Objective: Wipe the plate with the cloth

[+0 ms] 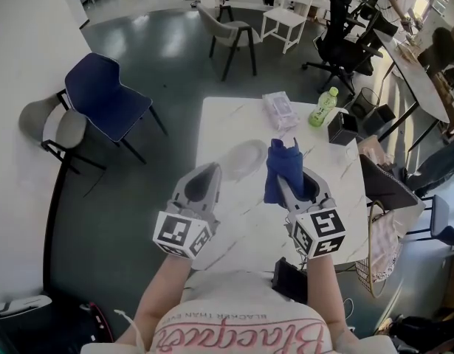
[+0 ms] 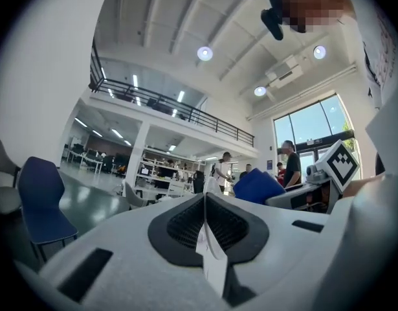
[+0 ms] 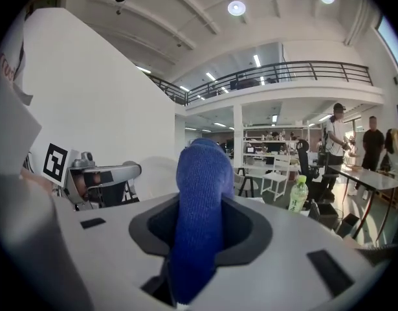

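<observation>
My left gripper (image 1: 206, 180) is shut on the rim of a pale, see-through plate (image 1: 243, 158) and holds it above the white table (image 1: 245, 231). In the left gripper view the plate (image 2: 210, 254) shows edge-on as a thin white strip pinched between the jaws. My right gripper (image 1: 293, 185) is shut on a blue cloth (image 1: 283, 169), which stands bunched up just right of the plate. In the right gripper view the cloth (image 3: 197, 220) fills the gap between the jaws, and the left gripper (image 3: 103, 176) and the faint plate (image 3: 154, 173) lie beyond to the left.
At the table's far end lie a packet of wipes (image 1: 279, 110), a green bottle (image 1: 323, 107) and a black box (image 1: 342, 128). A black object (image 1: 289, 279) sits at the near edge. A blue chair (image 1: 108, 96) stands left, a wire basket (image 1: 382, 251) right.
</observation>
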### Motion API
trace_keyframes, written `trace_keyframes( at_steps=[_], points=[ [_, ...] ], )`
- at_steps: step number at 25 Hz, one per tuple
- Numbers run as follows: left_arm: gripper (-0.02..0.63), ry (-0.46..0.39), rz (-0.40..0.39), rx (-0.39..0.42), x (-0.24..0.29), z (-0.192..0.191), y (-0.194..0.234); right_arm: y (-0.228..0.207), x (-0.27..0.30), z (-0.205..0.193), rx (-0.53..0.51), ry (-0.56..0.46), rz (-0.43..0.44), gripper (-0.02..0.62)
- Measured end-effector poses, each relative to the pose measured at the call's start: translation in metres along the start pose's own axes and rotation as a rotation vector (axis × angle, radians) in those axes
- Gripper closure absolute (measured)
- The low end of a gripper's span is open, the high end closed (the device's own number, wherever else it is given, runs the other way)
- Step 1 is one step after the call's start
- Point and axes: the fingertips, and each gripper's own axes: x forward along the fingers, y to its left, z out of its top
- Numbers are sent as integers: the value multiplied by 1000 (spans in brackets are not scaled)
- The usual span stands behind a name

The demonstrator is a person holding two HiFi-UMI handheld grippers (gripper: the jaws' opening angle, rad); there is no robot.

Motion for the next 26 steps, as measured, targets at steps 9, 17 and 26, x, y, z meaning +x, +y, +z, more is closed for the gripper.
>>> trace_keyframes(
  at_steps=[9,17,26],
  points=[
    [595,-41,56,-108,-7,6,14,6,-7,-6,58,-23,-16,474],
    [595,-44,44,-97,-4,7,7,11,-10,-6,60,-28,2,472],
    [595,-45,40,-83,-3,13,6,13,-12,-3,47,-25,2,472]
  ],
)
